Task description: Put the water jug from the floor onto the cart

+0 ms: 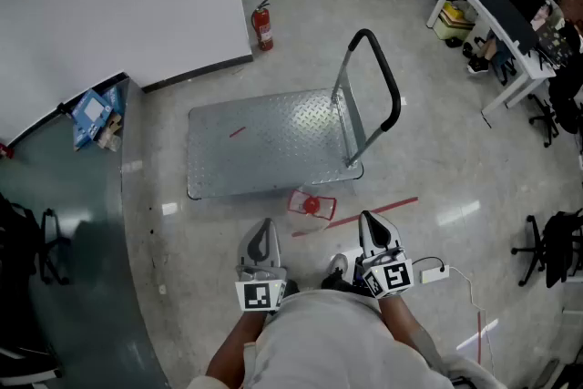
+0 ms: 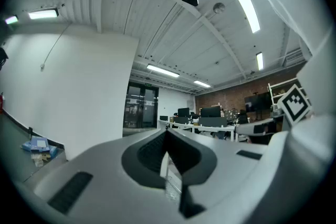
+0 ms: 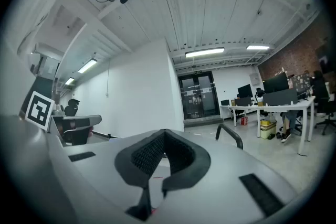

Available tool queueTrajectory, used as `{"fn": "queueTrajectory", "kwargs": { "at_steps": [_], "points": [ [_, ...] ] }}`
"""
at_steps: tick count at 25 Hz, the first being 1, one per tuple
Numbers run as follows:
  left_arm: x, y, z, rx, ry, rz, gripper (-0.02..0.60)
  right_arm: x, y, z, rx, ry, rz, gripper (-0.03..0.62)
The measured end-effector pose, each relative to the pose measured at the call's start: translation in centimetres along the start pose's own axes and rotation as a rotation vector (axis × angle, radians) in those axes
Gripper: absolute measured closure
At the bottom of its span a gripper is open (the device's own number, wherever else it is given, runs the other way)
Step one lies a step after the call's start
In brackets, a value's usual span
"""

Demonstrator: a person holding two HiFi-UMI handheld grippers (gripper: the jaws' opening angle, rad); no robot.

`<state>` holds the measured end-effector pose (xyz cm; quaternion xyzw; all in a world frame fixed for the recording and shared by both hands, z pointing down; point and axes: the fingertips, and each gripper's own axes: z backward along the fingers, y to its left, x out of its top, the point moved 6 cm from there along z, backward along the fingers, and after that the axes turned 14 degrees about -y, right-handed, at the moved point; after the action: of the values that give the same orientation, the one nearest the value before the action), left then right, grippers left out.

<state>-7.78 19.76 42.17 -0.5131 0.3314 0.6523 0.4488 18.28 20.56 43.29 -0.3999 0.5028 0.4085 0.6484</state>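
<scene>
Head view, looking steeply down: a clear water jug (image 1: 311, 207) with a red cap sits on the grey floor, just beside the near edge of a steel platform cart (image 1: 264, 141). No load is on the cart's deck. My left hand-held gripper (image 1: 264, 230) and right hand-held gripper (image 1: 369, 225) hover level close to my body, one on either side of the jug. Both have their jaws pressed together with nothing between them (each gripper view shows the tips meeting). I judge this as the approach step, with the jug not yet touched. The next move calls for spreading the jaws, lowering to the jug and gripping it securely before lifting.
</scene>
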Motion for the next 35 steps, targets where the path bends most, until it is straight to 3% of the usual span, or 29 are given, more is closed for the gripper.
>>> {"fn": "queueTrajectory", "kwargs": {
  "at_steps": [21,26,35],
  "points": [
    [-0.7,0.3,0.0,0.002,0.027,0.016,0.578,-2.4,-0.1,-1.3,0.001,0.037,-0.018,0.582],
    [-0.5,0.1,-0.7,0.006,0.048,0.059,0.578,-6.5,-1.2,-3.6,0.0,0.183,-0.005,0.582],
    [-2.7,0.0,-1.1,-0.006,0.094,0.093,0.578,-19.5,-2.8,-8.8,0.032,0.619,-0.021,0.582]
  ]
}}
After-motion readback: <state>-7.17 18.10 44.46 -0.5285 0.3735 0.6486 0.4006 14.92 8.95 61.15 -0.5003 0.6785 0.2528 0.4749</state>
